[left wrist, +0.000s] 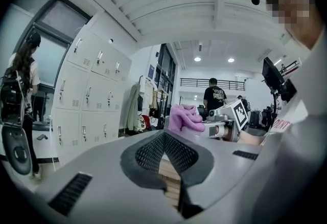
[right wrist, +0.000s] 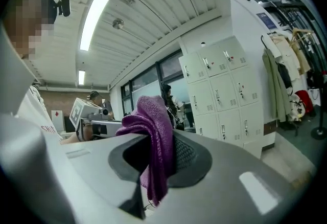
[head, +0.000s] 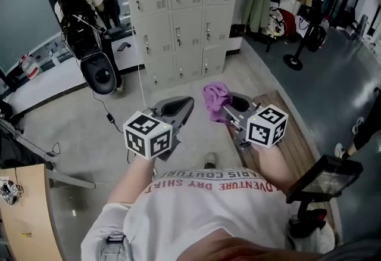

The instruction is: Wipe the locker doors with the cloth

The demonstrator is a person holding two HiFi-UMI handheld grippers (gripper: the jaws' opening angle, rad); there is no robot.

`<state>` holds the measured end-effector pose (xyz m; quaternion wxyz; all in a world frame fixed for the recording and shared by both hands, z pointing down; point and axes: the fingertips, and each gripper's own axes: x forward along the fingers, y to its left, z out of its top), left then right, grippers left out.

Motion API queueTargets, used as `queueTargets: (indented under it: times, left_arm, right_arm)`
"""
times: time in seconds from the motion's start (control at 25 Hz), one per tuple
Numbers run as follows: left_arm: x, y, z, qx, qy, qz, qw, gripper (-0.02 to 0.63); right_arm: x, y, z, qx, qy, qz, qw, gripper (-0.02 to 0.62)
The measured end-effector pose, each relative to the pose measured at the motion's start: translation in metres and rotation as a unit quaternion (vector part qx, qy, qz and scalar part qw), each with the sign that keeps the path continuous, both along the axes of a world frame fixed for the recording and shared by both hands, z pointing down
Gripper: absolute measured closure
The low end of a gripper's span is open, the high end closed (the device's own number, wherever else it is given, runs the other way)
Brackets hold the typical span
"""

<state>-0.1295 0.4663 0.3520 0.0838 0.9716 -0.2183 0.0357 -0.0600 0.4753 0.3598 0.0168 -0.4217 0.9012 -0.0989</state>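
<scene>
Right gripper clamps purple cloth — left gripper seemingly closed, empty.

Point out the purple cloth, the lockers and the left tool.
purple cloth [head: 215,98]: head view, middle of the bunched fabric.
lockers [head: 190,27]: head view, front of a middle-row door.
left tool [left wrist: 164,134]: left gripper view, where its two closed tips meet.

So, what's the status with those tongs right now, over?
Left tongs shut, empty. Right tongs shut on the purple knitted cloth. Pale grey metal lockers ahead, not yet touched. Person with backpack stands beside them.
</scene>
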Motion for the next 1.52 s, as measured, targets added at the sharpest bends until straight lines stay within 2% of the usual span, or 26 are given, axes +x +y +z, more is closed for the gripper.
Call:
queueTargets:
  times: [0.2, 0.48, 0.68, 0.84, 1.08, 1.24, 1.52]
  left_arm:
    - [0.022, -0.063, 0.01, -0.006, -0.003, -0.011, 0.9999, 0.606]
    - [0.081, -0.205, 0.015, -0.009, -0.005, -0.033, 0.9994, 0.606]
    - [0.124, -0.319, -0.003, -0.012, -0.013, -0.063, 0.9979, 0.606]
    - [0.147, -0.383, -0.024, 0.004, -0.008, -0.077, 0.997, 0.606]
    - [0.143, -0.448, -0.033, 0.014, -0.01, -0.099, 0.995, 0.606]
    - [0.137, -0.497, -0.035, 0.018, -0.008, -0.101, 0.9947, 0.606]
    - [0.126, -0.62, -0.045, 0.027, -0.001, -0.095, 0.9951, 0.606]
  right_arm:
    - [0.023, -0.062, 0.0, 0.009, -0.028, -0.024, 0.999, 0.554]
    - [0.077, -0.202, 0.014, 0.001, -0.02, -0.059, 0.998, 0.553]
    - [0.123, -0.315, -0.014, 0.019, -0.019, -0.072, 0.997, 0.552]
    - [0.145, -0.38, -0.039, 0.045, -0.034, -0.083, 0.995, 0.552]
    - [0.159, -0.463, -0.049, 0.049, -0.05, -0.059, 0.996, 0.552]
    - [0.155, -0.512, -0.05, 0.042, -0.068, -0.066, 0.995, 0.552]
    - [0.144, -0.63, -0.06, 0.045, -0.064, -0.058, 0.995, 0.552]
